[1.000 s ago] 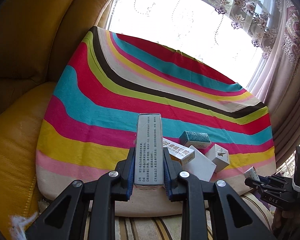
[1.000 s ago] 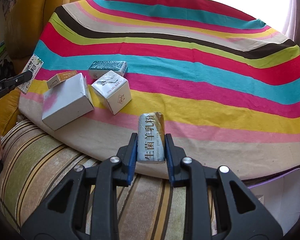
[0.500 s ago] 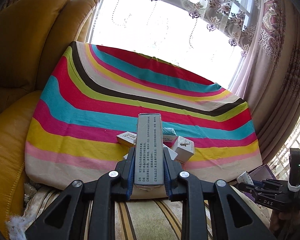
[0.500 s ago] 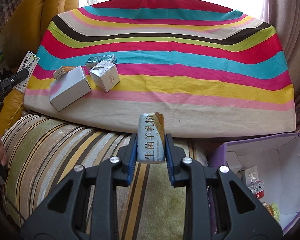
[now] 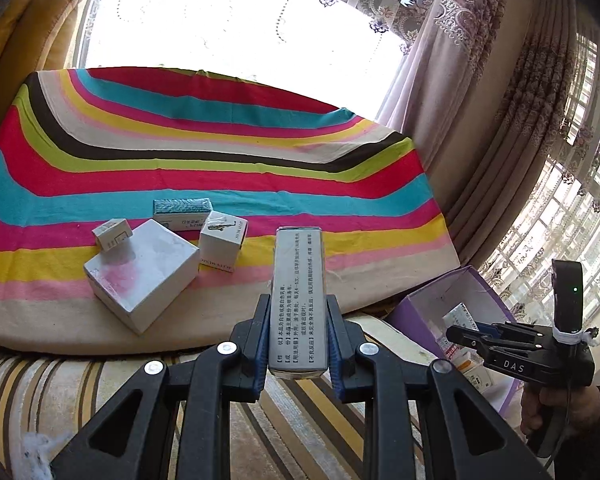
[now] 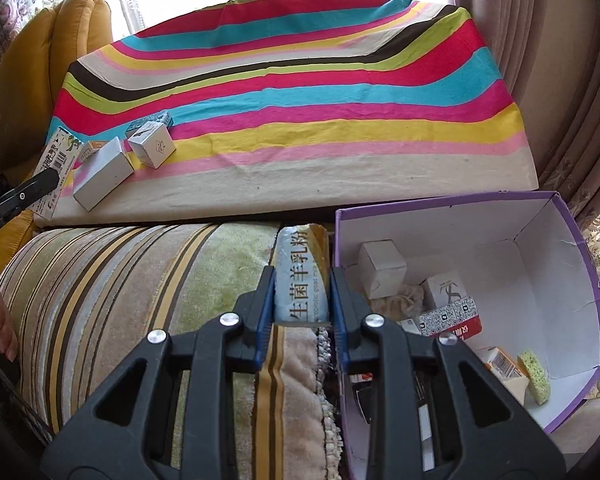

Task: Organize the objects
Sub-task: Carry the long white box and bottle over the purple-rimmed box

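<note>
My left gripper (image 5: 299,312) is shut on a long grey box with printed text (image 5: 299,296), held above the striped sofa arm. My right gripper (image 6: 302,280) is shut on a pale blue and gold sachet (image 6: 300,276), just left of the purple box (image 6: 540,216), which holds several small packs. In the left wrist view the right gripper (image 5: 456,330) hangs over that purple box (image 5: 440,284). On the striped cloth lie a large white box (image 5: 140,276), a white cube box (image 5: 219,242), a teal box (image 5: 182,206) and a small orange-white box (image 5: 112,233).
The striped cloth (image 6: 300,92) covers a raised flat surface. A yellow leather sofa back (image 6: 24,68) is at the left. Curtains (image 5: 500,120) hang at the right. The striped sofa arm (image 6: 120,300) lies in front of the cloth.
Both grippers have pulled back from the cloth and swung right. The purple box now fills the right of the right wrist view. Both still hold their items.
</note>
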Tool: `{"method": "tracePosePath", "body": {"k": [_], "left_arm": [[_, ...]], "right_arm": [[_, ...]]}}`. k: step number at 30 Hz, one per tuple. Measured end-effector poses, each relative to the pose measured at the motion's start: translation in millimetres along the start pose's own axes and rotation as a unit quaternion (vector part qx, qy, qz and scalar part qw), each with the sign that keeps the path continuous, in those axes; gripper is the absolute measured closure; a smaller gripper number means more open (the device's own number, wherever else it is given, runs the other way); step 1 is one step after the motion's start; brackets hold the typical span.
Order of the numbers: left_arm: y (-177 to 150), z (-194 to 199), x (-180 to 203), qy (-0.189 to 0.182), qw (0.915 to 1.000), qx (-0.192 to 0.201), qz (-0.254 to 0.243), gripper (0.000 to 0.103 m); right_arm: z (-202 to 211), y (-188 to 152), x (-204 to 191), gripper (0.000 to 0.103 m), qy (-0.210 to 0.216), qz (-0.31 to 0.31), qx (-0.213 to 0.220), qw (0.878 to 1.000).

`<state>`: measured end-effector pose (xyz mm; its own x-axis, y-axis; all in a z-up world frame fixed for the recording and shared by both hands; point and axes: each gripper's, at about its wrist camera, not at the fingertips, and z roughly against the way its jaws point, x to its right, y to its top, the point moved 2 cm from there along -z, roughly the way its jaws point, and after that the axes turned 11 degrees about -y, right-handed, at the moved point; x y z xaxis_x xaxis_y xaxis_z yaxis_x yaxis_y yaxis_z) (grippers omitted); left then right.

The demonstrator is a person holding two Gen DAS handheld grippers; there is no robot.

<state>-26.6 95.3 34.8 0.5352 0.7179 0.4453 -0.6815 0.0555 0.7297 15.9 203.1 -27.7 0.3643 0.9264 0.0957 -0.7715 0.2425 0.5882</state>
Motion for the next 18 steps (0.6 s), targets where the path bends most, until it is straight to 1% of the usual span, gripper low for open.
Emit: {"method": "tracePosePath", "body": {"k": [2,5,10,15,18], "left_arm": [[-3,-12,11,-0.022,0.9996,-0.018,-0.002,0.077],[-5,-29,28,-0.044,0.9982,-0.039,-0.008,0.077],[-8,-55,54,-0.07,0.9946,-0.073,-0.022,0.077],[-11,-81,86,-0.099,0.9883,-0.106,-0.048,0.077],[-13,-98,108,-0.116,0.9828,-0.127,-0.066,0.077]], "right_arm": [[2,-6,14,0.073,-0.007,-0.011,-0.001,1.0],[5,-15,35,0.073,-0.015,-0.026,-0.003,1.0],[5,-32,67,0.073,-0.033,-0.057,-0.012,0.998],[5,-46,96,0.073,-0.064,-0.088,-0.022,0.994],[6,-52,111,0.073,-0.084,-0.104,-0.026,0.991]]}}
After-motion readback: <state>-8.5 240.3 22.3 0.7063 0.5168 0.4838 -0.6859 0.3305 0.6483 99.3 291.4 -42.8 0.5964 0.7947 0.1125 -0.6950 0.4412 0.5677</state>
